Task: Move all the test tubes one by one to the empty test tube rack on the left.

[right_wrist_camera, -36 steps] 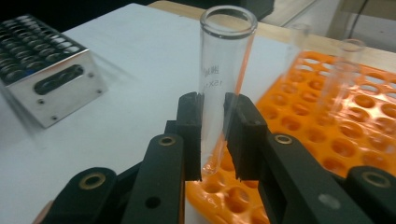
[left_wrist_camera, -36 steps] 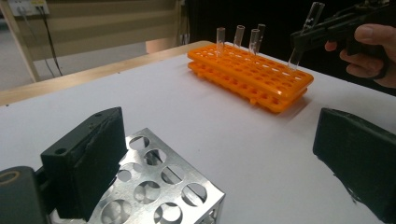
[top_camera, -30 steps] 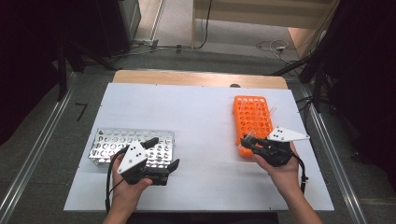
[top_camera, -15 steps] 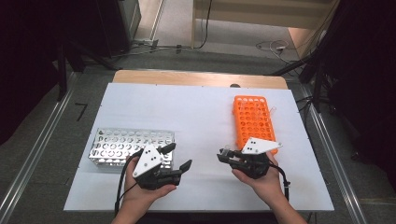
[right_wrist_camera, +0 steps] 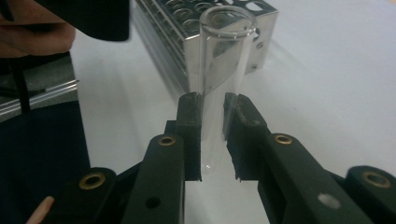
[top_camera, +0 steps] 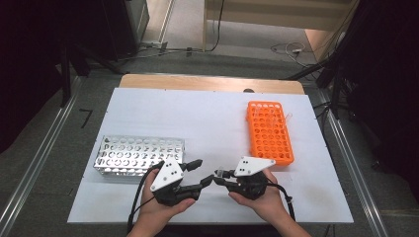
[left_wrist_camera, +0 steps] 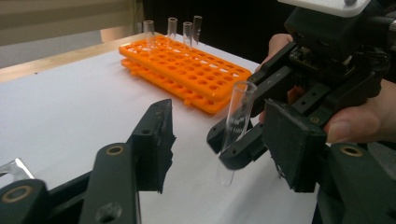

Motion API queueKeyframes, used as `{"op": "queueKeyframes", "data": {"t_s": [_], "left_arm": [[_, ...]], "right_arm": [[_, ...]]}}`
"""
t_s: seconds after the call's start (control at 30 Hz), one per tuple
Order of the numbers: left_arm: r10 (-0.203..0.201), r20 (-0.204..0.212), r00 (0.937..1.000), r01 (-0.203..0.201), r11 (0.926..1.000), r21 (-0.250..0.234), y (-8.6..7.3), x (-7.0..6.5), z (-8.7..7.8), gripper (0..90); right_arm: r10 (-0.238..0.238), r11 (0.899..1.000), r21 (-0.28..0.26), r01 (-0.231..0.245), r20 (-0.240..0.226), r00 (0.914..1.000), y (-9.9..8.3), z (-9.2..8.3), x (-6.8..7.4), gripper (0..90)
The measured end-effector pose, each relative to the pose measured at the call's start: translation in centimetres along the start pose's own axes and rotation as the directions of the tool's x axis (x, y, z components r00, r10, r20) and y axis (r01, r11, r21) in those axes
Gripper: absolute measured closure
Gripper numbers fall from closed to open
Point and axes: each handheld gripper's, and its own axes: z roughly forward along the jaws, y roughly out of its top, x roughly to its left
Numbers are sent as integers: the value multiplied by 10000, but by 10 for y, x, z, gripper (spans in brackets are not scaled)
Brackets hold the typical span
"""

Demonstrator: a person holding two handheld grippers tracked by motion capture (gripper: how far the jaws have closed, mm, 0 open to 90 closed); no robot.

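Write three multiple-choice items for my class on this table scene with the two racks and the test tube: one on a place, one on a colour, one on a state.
1. Where does the metal rack stand on the table?
A. on the left side, near the left gripper
B. on top of the orange rack
C. at the far right edge

2. What colour is the plastic rack with tubes standing at its far end?
A. blue
B. orange
C. green

3. How is the clear test tube held?
A. lying flat on the table
B. standing in the metal rack
C. clamped in the right gripper

Answers:
1 A, the high view shows it front left, beside the left gripper.
2 B, it is bright orange in the high view.
3 C, the right gripper view shows both pads pressing on the tube.
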Motion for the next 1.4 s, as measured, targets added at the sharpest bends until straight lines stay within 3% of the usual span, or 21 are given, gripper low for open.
{"op": "queueKeyframes", "data": {"t_s": [0.23, 0.6, 1.0, 1.23, 1.4], "left_arm": [[196, 377, 9991, -202, 9997, 157, 0, -9, 8, 563], [306, 415, 9987, -327, 9982, 512, -2, -12, 14, 742], [395, 141, 9991, -400, 9983, 428, 0, -12, 13, 760], [287, -133, 9995, -283, 9993, 263, 7, -5, 8, 762], [250, -538, 9982, -244, 9996, 131, 16, 6, 0, 762]], "right_arm": [[-355, 9993, 138, 358, -211, 9991, 4, 6, 11, 739], [-633, 9977, 229, 641, -348, 9974, 7, 8, 20, 739], [-526, 9986, 41, 529, -448, 9976, 7, 8, 17, 723], [-484, 9980, -425, 465, -471, 9977, 7, -3, 11, 520], [-300, 9964, -792, 295, -49, 9995, 6, -16, 1, 310]]}}
